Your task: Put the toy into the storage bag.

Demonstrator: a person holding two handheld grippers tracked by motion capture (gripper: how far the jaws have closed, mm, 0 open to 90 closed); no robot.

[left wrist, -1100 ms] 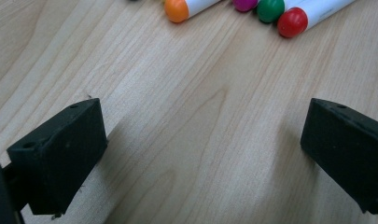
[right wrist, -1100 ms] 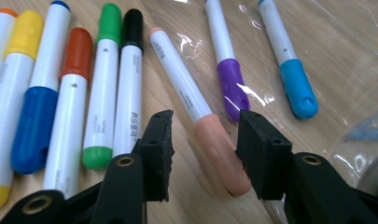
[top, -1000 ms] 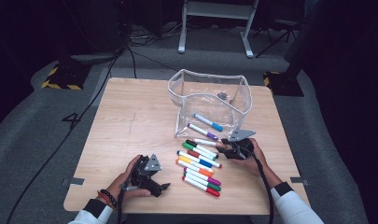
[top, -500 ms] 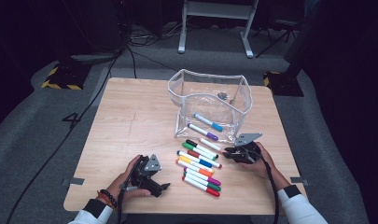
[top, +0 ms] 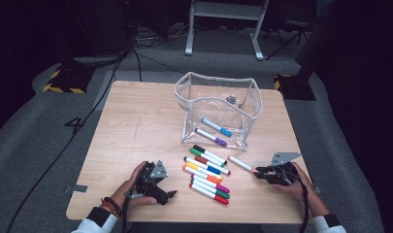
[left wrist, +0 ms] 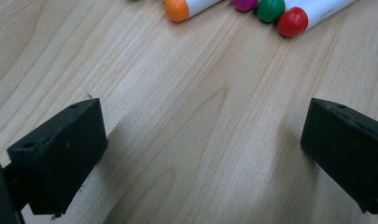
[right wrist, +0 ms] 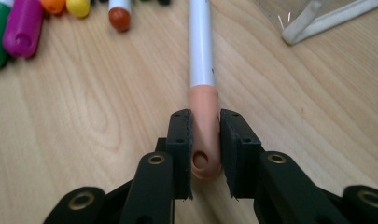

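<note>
High view: your right claw (top: pixel 260 174) has just closed on a marker (top: pixel 242 164), pulled clear of the row (top: pixel 206 174) for bagging; pouch (top: pixel 218 109) lies ahead.
Right gripper view: pads clamp its peach cap (right wrist: pixel 204 130).
Left gripper view: left claw (left wrist: pixel 200 140) open, idle, markers beyond.

High view: fixed above the person's side, looking forward and down over the whole counter (top: pixel 136 126). Left gripper view: rides low, very close to the wood, facing the markers' (left wrist: pixel 293 21) cap ends. Right gripper view: close, looking along its fingers (right wrist: pixel 179 149) up one marker. All views share the marker row (top: pixel 207 174).
</note>
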